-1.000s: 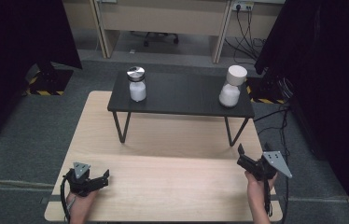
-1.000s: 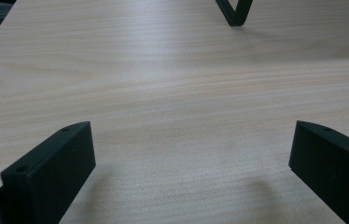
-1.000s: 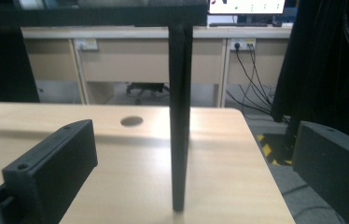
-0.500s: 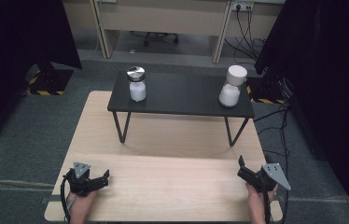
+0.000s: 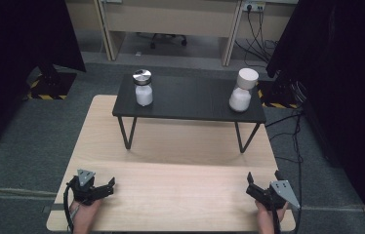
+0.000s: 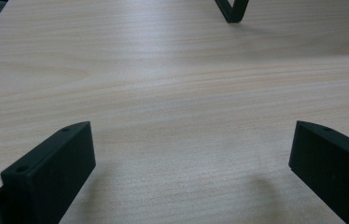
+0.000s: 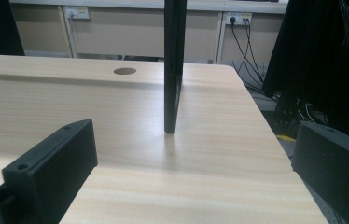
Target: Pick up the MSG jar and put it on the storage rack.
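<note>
On a light wooden table (image 5: pixel 180 146) stands a low black shelf (image 5: pixel 190 100) on thin legs. A jar with a silver lid (image 5: pixel 142 87) sits at the shelf's left end, holding white powder. At its right end a white-capped jar (image 5: pixel 242 90) leans, also with white contents. My left gripper (image 5: pixel 108 186) rests low at the table's front left, open, with bare wood between its fingers (image 6: pixel 53 163). At the front right my right gripper (image 5: pixel 254 187) is open too, its fingers (image 7: pixel 56 158) wide apart and facing a shelf leg (image 7: pixel 172 70).
Black curtains hang at both sides. Wooden cabinets with power sockets (image 5: pixel 252 6) and cables line the back wall. Grey carpet surrounds the table. A round cable hole (image 7: pixel 125 71) marks the tabletop's far part. The table's right edge (image 7: pixel 275 144) is close to my right gripper.
My right gripper has dropped lower and moved back toward the table's front edge. The left gripper and both jars have stayed in place.
</note>
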`<state>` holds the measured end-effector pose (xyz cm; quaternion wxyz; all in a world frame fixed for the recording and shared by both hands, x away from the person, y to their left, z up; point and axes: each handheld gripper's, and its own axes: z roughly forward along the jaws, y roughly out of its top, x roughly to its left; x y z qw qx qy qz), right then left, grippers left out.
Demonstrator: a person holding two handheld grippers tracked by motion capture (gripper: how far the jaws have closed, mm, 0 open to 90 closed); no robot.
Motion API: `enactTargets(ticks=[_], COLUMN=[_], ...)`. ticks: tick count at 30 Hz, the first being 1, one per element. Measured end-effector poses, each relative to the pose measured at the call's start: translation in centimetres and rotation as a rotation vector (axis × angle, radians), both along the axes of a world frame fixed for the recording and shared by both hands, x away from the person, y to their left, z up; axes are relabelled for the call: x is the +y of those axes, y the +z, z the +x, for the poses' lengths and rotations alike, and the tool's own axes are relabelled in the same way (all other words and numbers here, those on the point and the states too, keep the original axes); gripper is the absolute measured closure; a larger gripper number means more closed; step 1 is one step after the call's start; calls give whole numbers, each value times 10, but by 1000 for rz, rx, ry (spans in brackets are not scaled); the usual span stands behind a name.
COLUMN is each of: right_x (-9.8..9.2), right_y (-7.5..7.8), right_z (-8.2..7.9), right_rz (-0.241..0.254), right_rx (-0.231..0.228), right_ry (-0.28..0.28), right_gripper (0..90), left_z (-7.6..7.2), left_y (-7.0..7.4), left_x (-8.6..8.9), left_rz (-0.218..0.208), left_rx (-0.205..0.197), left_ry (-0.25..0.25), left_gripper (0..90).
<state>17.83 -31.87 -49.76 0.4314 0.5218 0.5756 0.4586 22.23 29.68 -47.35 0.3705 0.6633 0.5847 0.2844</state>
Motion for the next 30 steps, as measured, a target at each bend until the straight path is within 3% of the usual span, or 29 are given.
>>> enactTargets(ticks=[9, 22, 30], right_x=[-6, -5, -7], right_y=[-12, -18, -24], right_z=[-8, -15, -20], right_rz=[42, 15, 37], right_rx=[-14, -23, -26], right_ry=[-5, -17, -17], right_gripper=[3, 2, 2], left_z=[0, -1, -3], left_y=[0, 0, 0], left_x=[-1, -2, -3], left_rz=[6, 6, 12], left_rx=[0, -6, -16], left_ry=[0, 9, 17], left_gripper=[0, 0, 0])
